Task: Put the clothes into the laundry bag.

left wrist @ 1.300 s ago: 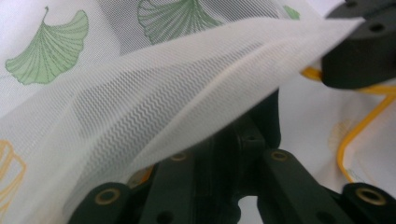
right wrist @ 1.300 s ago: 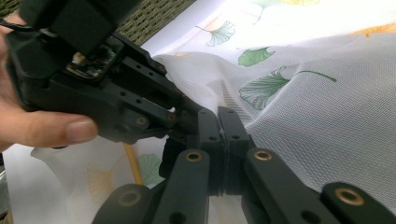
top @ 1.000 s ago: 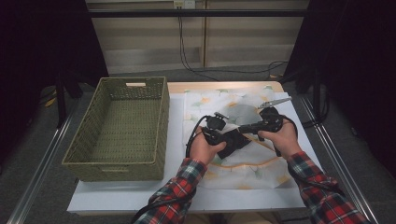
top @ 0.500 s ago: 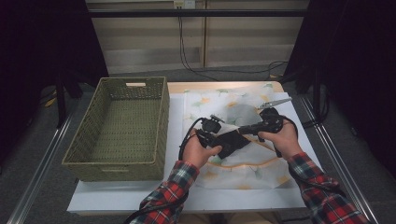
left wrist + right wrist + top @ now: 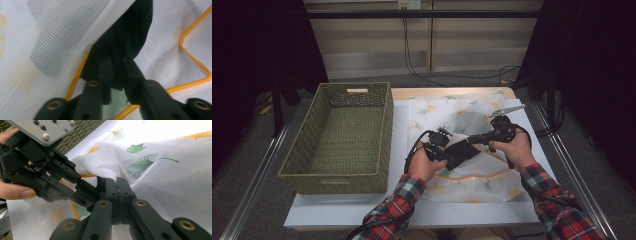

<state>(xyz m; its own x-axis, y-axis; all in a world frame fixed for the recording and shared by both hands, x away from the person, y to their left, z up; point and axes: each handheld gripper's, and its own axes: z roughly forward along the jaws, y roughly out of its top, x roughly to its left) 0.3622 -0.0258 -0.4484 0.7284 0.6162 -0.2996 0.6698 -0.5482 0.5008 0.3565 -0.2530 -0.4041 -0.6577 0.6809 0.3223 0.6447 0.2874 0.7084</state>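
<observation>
holding dark cloth (image 5: pixel 460 151) over the bench's right half: left gripper (image 5: pixel 117 72) just closed onto it, right gripper (image 5: pixel 116 192) clamped, probably on its edge; thin bite could slip.

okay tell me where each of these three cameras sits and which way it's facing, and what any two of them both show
High view: sits above the person's side of the table, faces forward and down on the wicker basket, leaf-print mesh cloth and black cloth; forearms, both hands show.
Left gripper view: rides the left gripper, faces the black cloth; its own jaws show, closing on it.
Right gripper view: rides the right gripper, faces the mesh cloth; its shut jaws, the left hand show.
Shared: all three show the mesh cloth.
</observation>
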